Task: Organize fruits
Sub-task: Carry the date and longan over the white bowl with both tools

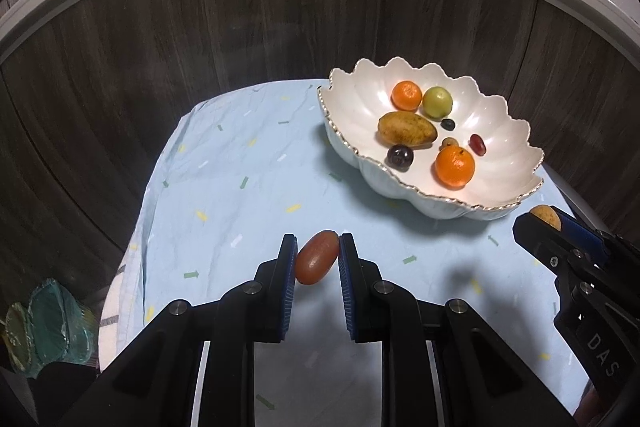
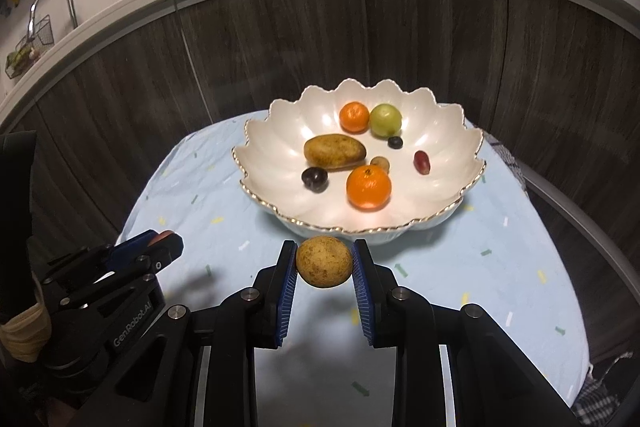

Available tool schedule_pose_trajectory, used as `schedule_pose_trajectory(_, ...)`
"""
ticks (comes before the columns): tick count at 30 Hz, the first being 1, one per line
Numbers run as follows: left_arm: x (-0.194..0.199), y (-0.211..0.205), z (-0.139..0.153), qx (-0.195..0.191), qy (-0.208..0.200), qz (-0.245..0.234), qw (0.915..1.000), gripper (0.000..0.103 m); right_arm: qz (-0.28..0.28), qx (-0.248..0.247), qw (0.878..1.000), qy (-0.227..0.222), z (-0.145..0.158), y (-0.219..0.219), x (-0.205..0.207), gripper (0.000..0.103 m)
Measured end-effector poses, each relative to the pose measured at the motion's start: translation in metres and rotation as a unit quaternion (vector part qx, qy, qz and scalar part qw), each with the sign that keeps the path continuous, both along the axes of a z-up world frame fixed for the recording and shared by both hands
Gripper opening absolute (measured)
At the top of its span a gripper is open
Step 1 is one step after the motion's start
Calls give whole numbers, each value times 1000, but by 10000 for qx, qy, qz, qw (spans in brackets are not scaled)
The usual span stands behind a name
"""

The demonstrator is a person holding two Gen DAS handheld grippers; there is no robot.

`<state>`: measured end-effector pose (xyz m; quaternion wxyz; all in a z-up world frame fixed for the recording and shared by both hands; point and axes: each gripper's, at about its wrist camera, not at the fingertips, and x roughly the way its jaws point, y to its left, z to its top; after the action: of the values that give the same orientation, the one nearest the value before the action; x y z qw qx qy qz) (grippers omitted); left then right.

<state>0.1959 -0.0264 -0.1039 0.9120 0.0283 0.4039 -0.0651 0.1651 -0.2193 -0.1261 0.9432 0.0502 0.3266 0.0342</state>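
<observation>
My left gripper is shut on a red-brown oval fruit and holds it above the blue cloth, left of the bowl. My right gripper is shut on a round tan speckled fruit, just in front of the bowl's near rim. The white scalloped bowl holds two oranges, a green fruit, a brown oval fruit, a dark plum and small grapes. The right gripper also shows in the left wrist view, the left one in the right wrist view.
A light blue patterned cloth covers the small table. Dark wood cabinet fronts curve close behind it, under a white counter with dishes, pans and a sink. A green mesh item lies off the table's left edge.
</observation>
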Motion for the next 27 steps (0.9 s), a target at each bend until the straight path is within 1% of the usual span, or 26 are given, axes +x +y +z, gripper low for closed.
schedule_pose_trajectory(16, 17, -30, 31, 4, -182, -264, 9995, 21, -139, -61, 9998, -157, 25, -28, 16, 29)
schedule_pose_trajectory(27, 46, -50, 47, 3, -353, -435, 9984, 21, -164, -247, 9993, -245, 41, -47, 45, 29)
